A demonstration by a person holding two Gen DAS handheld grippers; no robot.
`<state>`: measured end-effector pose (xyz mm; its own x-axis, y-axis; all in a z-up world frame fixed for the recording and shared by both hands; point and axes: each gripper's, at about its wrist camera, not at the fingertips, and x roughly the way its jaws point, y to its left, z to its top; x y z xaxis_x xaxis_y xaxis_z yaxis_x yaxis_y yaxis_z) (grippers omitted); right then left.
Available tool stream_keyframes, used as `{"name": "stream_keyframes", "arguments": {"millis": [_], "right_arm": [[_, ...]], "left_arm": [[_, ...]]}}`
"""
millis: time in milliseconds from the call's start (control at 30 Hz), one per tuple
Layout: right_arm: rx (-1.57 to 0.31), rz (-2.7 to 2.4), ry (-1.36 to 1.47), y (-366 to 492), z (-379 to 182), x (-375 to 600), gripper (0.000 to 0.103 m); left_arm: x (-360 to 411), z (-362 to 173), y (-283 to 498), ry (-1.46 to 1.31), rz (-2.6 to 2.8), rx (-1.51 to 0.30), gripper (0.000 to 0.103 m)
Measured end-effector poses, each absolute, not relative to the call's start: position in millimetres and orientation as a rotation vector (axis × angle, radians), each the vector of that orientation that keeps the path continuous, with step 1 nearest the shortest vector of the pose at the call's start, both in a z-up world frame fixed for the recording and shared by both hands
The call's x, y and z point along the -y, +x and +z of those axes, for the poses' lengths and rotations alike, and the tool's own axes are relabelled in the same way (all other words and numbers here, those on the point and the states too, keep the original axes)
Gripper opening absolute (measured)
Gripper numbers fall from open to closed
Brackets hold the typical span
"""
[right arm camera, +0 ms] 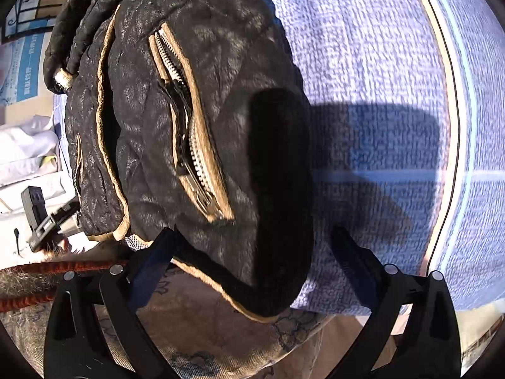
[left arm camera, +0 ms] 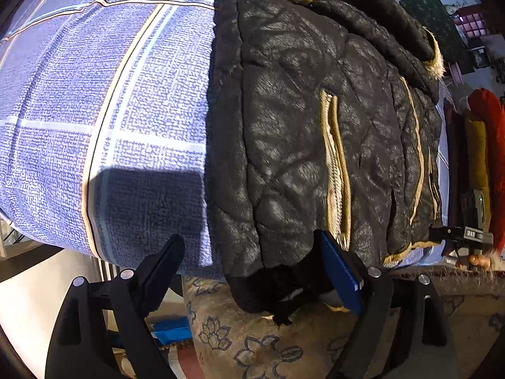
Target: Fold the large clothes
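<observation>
A black quilted jacket (left arm camera: 303, 120) with tan trim, tan-edged zip pockets and a fur collar lies on a blue checked bed cover (left arm camera: 104, 120). Its hem hangs a little over the near edge. My left gripper (left arm camera: 252, 271) is open at the hem's left corner; the corner lies between the fingers, nearer the blue-padded right finger (left arm camera: 341, 271). In the right wrist view the jacket (right arm camera: 189, 120) fills the left and middle, and my right gripper (right arm camera: 252, 262) is open around the hem's right corner. Each gripper appears small at the edge of the other's view.
Under the bed cover (right arm camera: 394, 126) a beige flowered sheet (left arm camera: 252, 344) hangs down the bed's front. Red and mustard cloth (left arm camera: 486, 158) lies beyond the jacket in the left wrist view. White fabric (right arm camera: 25, 151) lies at the left of the right wrist view.
</observation>
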<state>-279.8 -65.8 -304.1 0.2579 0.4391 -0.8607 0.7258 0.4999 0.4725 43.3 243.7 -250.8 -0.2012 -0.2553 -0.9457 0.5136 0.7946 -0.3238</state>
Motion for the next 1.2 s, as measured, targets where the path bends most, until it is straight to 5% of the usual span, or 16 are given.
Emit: {"name": "stream_keyframes", "arguments": {"millis": [233,300,400,567,700,833,1200], "right_arm": [[-1.395,-0.234,1.127,-295,-303,70,0.074],[-1.399,-0.215,1.135,-293,-303,67,0.062],[-1.430,-0.225,1.073,-288,-303,60,0.060],[-1.412,-0.221,1.061,-284,-295,57,0.042],[-1.387,-0.213,1.017,-279,-281,52,0.027],[-1.327,-0.192,1.007,-270,-258,51,0.023],[-0.992,-0.151,0.997,-217,-168,122,0.021]], "left_arm": [[-242,-274,39,0.201,-0.709,-1.687,0.083],[-229,-286,44,0.200,-0.704,-1.700,0.083],[-223,-291,46,0.229,-0.706,-1.710,0.082],[-201,-278,41,0.285,-0.755,-1.698,0.047],[-185,-270,35,0.362,-0.754,-1.666,0.034],[-179,-248,37,0.340,-0.786,-1.621,0.022],[-158,-170,110,0.157,-0.823,-1.388,0.018]]}}
